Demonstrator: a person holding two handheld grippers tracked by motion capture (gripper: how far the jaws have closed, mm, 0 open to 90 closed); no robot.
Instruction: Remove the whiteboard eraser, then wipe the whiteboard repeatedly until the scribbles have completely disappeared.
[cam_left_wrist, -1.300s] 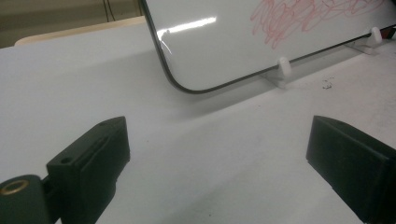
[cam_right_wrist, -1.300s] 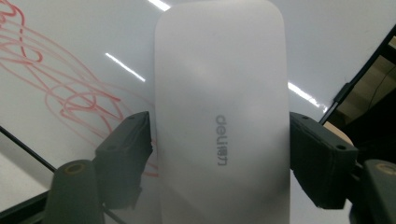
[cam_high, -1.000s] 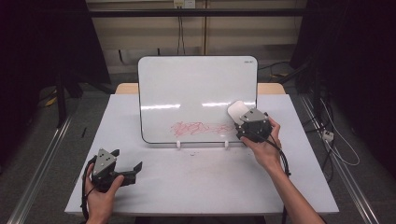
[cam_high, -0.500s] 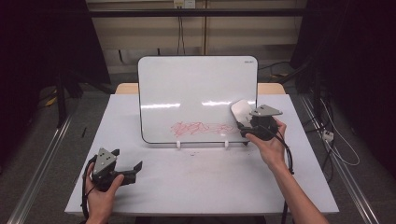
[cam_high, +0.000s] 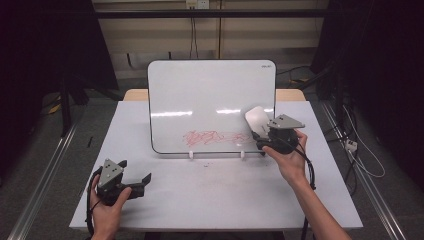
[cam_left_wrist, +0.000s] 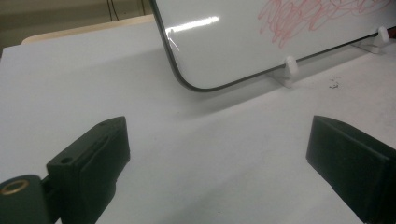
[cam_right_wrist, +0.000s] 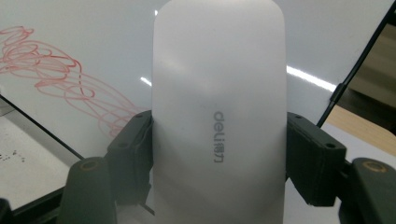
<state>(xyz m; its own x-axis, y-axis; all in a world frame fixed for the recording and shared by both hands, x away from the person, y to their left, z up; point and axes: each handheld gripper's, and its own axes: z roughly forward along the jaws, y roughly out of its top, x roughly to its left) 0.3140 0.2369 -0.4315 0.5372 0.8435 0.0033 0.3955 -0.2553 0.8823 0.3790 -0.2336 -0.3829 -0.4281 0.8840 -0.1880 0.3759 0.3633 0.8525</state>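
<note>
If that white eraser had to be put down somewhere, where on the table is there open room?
The widest bare patch is the table front, between the left gripper and the right hand. A bare strip also runs left of the whiteboard. The tightest spot is the board's lower right corner, where the right gripper holds the eraser near the red scribble.

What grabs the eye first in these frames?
The red scribble low on the upright whiteboard at the table's far middle stands out most. Next, the white eraser clamped in the right gripper, held against the board just right of the scribble. The left gripper rests open near the table's front left, with nothing between its jaws.
</note>
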